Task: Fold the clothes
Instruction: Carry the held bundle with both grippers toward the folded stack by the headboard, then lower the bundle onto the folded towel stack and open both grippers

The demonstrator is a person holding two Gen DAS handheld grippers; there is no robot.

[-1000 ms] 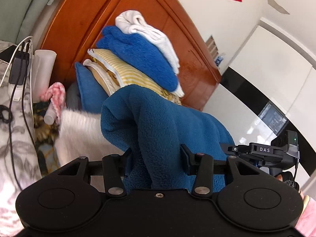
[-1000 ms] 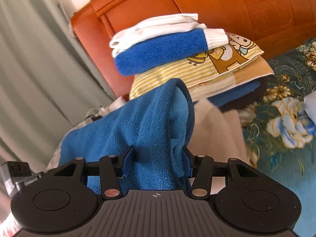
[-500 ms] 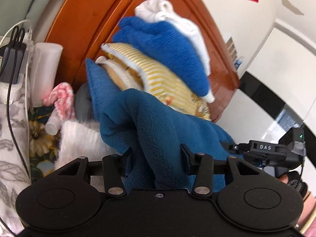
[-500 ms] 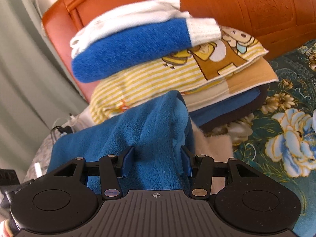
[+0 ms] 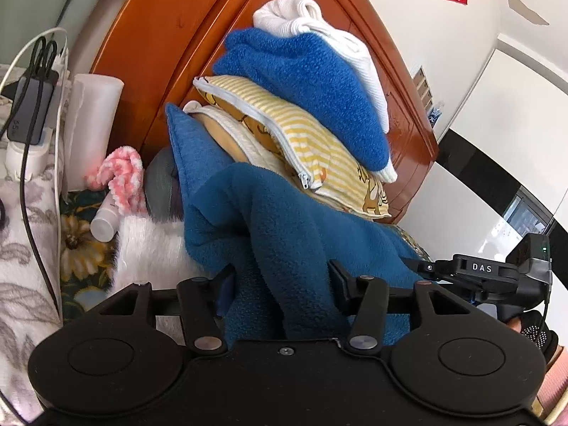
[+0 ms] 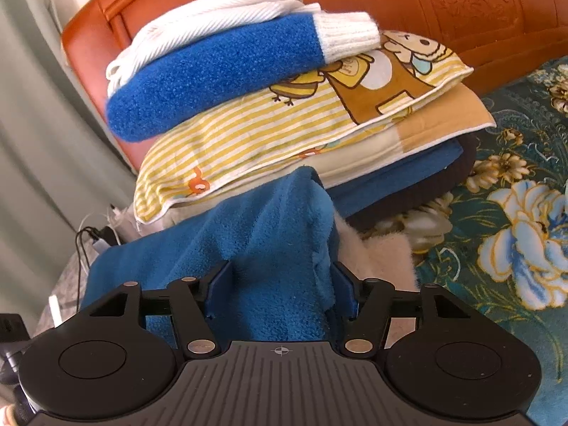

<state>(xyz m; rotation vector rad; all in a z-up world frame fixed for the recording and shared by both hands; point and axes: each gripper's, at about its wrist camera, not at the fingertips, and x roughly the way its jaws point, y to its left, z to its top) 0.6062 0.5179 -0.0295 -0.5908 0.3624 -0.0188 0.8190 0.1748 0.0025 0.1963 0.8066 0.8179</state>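
- The left gripper [image 5: 280,284] is clamped on a bunched fold of the teal fleece garment [image 5: 284,220], which fills the gap between its fingers.
- The right gripper [image 6: 280,284] likewise pinches a raised fold of the same teal fleece garment [image 6: 269,234]; the cloth stretches away to its left.
- The garment hangs between the two grippers, just in front of the striped pillow [image 6: 284,124], its peak nearly level with the pillow's lower edge.
- On top of the striped pillow lies a folded royal-blue fleece [image 6: 220,71], and on that a white ribbed knit [image 6: 213,17].
- Behind the pillow rises the orange wooden headboard [image 5: 177,35].
- Below the pillow, under the garment, lies a white fluffy cloth [image 5: 149,248] on the floral bedspread [image 6: 514,213].
- Left of the pillow, in the left wrist view, are a pink-and-white fuzzy item [image 5: 122,174], a small white bottle [image 5: 103,222] and a charger with cables [image 5: 30,106].
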